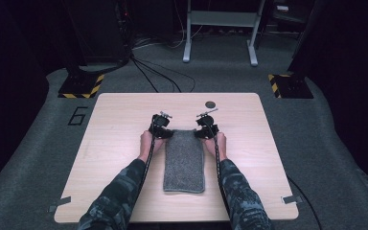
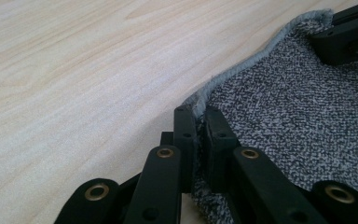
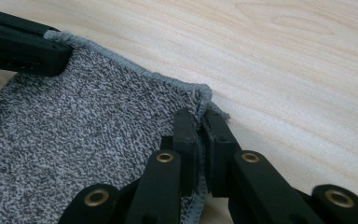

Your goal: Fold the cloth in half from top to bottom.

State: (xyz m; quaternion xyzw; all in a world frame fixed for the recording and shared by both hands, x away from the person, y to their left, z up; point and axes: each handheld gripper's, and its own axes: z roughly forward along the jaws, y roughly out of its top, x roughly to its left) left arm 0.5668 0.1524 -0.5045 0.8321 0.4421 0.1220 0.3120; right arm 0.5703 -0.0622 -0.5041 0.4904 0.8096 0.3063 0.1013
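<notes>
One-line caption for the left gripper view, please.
Left gripper pinches the hemmed far edge of a grey towel lying on the wooden table, with the right gripper clamped at the next corner.

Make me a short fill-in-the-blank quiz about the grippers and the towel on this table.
1. The left gripper is shut on the grey ____.
2. The right gripper grips the towel at its far ____.
3. The towel lies on a wooden ____.

Missing words: towel; corner; table
</notes>
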